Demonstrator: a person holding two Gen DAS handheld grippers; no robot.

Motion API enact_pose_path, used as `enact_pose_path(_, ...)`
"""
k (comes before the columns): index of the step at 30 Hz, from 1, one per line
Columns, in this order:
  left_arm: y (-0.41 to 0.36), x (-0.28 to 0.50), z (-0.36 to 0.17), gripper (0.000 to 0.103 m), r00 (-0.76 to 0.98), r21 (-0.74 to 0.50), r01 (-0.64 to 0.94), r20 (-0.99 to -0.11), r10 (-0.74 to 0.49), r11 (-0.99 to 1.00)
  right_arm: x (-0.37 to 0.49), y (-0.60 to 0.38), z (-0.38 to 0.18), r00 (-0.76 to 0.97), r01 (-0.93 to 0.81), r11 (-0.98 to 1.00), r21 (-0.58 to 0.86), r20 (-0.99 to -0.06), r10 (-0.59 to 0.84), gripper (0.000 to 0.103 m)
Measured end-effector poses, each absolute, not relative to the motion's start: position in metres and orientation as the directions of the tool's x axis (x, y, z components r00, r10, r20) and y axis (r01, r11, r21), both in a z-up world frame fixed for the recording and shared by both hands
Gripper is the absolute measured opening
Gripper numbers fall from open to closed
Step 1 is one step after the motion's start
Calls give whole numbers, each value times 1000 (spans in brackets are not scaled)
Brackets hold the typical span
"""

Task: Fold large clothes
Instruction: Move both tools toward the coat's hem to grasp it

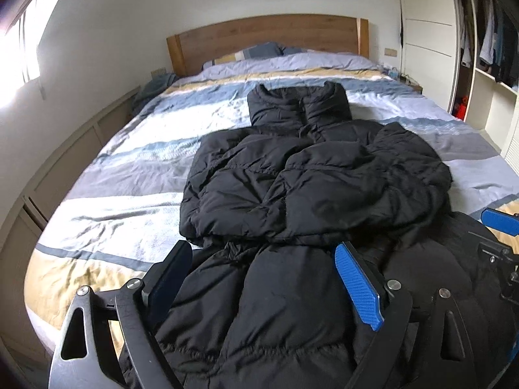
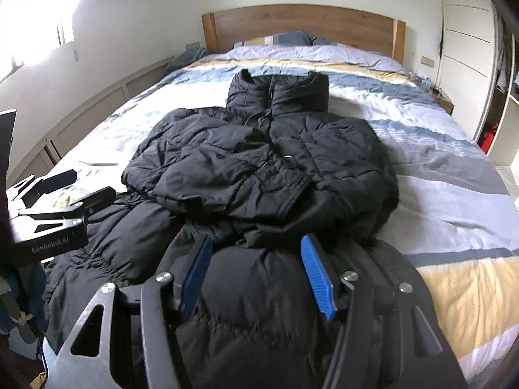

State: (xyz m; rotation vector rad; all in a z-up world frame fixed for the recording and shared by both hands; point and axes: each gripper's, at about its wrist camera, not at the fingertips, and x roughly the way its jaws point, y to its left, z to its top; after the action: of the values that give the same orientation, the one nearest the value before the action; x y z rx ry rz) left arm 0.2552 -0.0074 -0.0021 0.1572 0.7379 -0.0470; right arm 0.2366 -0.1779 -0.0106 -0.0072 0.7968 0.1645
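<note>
A black puffer jacket [image 1: 308, 178] [image 2: 259, 162] lies front up on the striped bed [image 1: 113, 194] [image 2: 454, 194], collar toward the headboard, both sleeves folded across its chest. My left gripper [image 1: 264, 262] hovers over the jacket's lower left part, its jaws wide open with nothing pinched; in the right wrist view it [image 2: 79, 186] shows at the left edge. My right gripper [image 2: 256, 259] hangs over the lower right part, jaws about half apart, puffy fabric lying beneath and between them without a visible pinch. One of its blue fingers [image 1: 499, 222] shows at the right edge.
A wooden headboard [image 1: 266, 39] and pillows [image 2: 285, 39] close off the far end of the bed. Low panelled cabinets [image 1: 65, 162] run along the left wall under a bright window. An open wardrobe [image 1: 486, 48] with hanging clothes stands at the right.
</note>
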Motion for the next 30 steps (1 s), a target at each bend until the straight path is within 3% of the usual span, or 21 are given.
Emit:
enact_pose_path(12, -6, 191, 24, 90, 809, 140, 113, -588, -9, 984, 184, -178, 17, 736, -104, 993, 49, -668, 110, 56)
enact_pose_path(30, 9, 157, 31, 90, 832, 117, 115, -553, -31, 986, 157, -185, 23, 751, -31, 998, 49, -658, 56, 56)
